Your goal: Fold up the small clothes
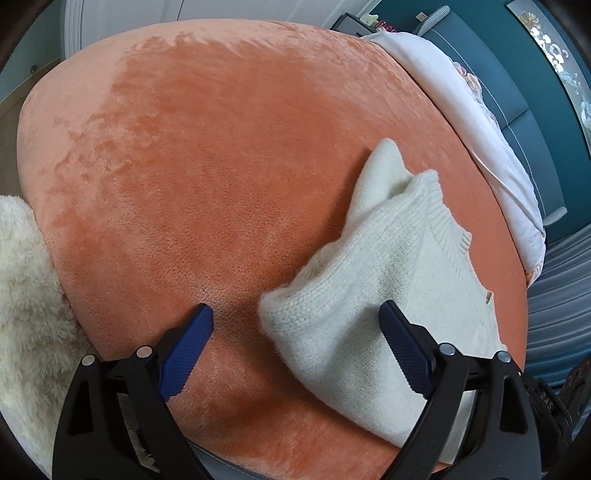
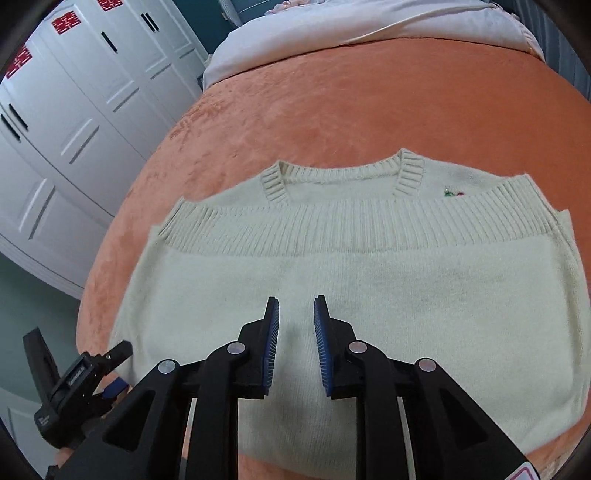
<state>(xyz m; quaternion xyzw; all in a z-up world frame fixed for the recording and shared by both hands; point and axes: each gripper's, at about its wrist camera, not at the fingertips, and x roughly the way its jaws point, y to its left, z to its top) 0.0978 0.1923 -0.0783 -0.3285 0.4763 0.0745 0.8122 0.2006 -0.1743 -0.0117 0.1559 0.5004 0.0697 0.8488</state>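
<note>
A cream knitted sweater (image 2: 369, 295) lies on the orange plush bed cover (image 2: 332, 118), folded once, its ribbed hem brought up below the neckline. My right gripper (image 2: 295, 306) hovers over the sweater's middle, its blue-padded jaws narrowly apart and empty. In the left wrist view the sweater (image 1: 388, 288) lies to the right, one folded corner between the jaws. My left gripper (image 1: 295, 314) is wide open and empty, low over the cover (image 1: 221, 166) at the sweater's left edge. The left gripper also shows in the right wrist view (image 2: 74, 384) at the lower left.
A white fluffy item (image 1: 26, 295) lies at the bed's left edge. A white quilt (image 1: 480, 129) lies along the far side, also in the right wrist view (image 2: 369, 33). White wardrobe doors (image 2: 74, 110) stand to the left. A blue headboard (image 1: 517, 74) is behind.
</note>
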